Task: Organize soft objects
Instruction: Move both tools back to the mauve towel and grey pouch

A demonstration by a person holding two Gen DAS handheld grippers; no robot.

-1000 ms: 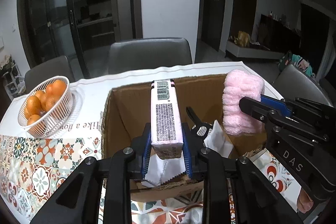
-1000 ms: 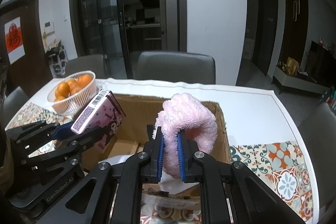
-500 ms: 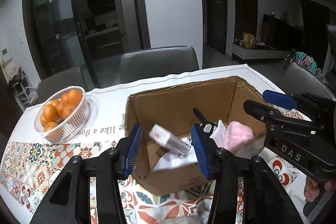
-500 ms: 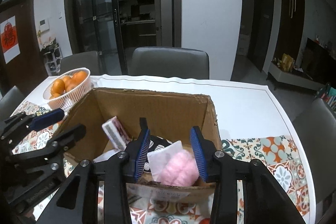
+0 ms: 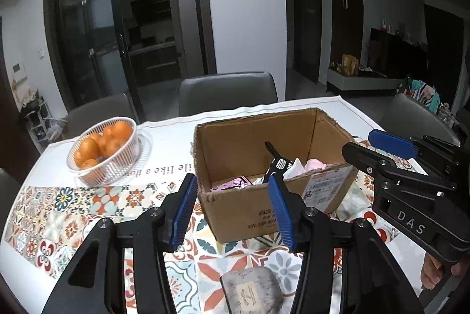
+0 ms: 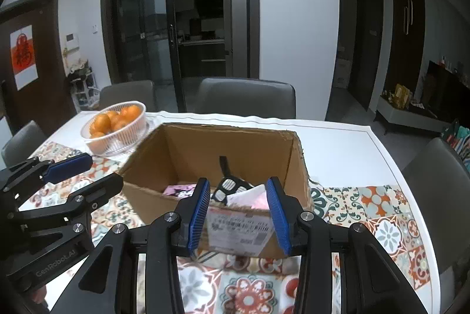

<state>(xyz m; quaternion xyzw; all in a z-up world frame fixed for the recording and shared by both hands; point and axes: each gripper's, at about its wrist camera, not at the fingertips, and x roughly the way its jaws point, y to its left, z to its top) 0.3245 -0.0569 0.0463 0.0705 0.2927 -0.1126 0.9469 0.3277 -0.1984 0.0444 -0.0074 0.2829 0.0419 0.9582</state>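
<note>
We find the left gripper [image 5: 232,209] and the right gripper [image 6: 238,212] both spread wide and holding nothing, poised just in front of the cardboard box [image 5: 255,211] on its near side. The soft items lie inside the box: a pink printed tissue pack [image 6: 179,190] toward its left and a pink fluffy cloth [image 5: 315,164] toward its right, with a white tissue [image 6: 245,195] and a black-and-white object [image 6: 227,189] whose handle leans on the back wall between them. One grey wrapped soft pack [image 5: 251,289] lies on the table outside the box, directly below the left gripper, and we judge it the next item to collect. To do this well, we would lower the left gripper squarely over the pack, close gently across its narrower sides so the wrapper does not buckle, and lift clear of the box rim before releasing. The table [image 6: 337,146] is white, partly covered by a patterned tile-print mat [image 5: 58,214]; a white basket of oranges [image 5: 105,149] stands well left of the box. Grey chairs [image 6: 246,96] and dark glass doors [image 6: 141,28] lie beyond.
</note>
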